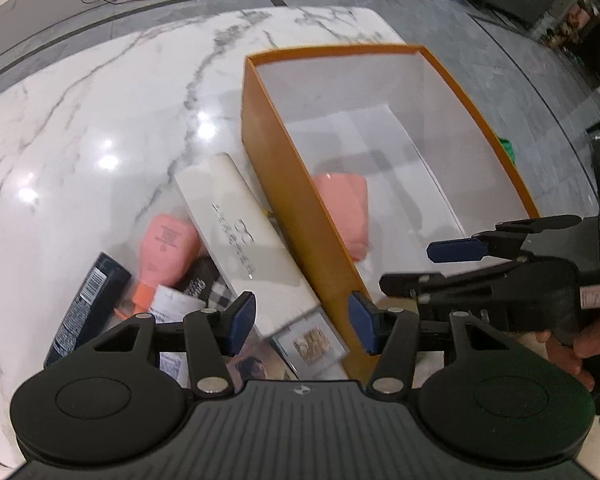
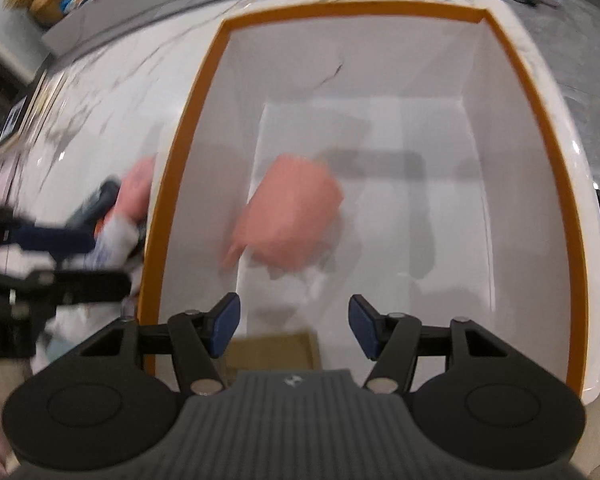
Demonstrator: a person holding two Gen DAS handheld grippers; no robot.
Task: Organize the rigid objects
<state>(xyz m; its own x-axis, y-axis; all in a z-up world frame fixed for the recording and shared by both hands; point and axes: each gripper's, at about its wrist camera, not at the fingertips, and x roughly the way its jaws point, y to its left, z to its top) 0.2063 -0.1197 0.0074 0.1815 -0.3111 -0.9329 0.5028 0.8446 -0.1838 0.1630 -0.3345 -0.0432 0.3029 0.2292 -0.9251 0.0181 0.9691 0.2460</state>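
The left claw (image 1: 302,322) hangs open and empty over the pile on the tabletop (image 1: 80,128), just left of the box (image 1: 284,200). Ahead of it lie one dark bottle (image 1: 86,304), one pink bottle (image 1: 166,252) and one white carton (image 1: 244,236). The right claw (image 2: 294,326) gapes empty above the box, a second pink bottle (image 2: 296,212) inside ahead of it. Likely next: the left claw closes on a pile item.
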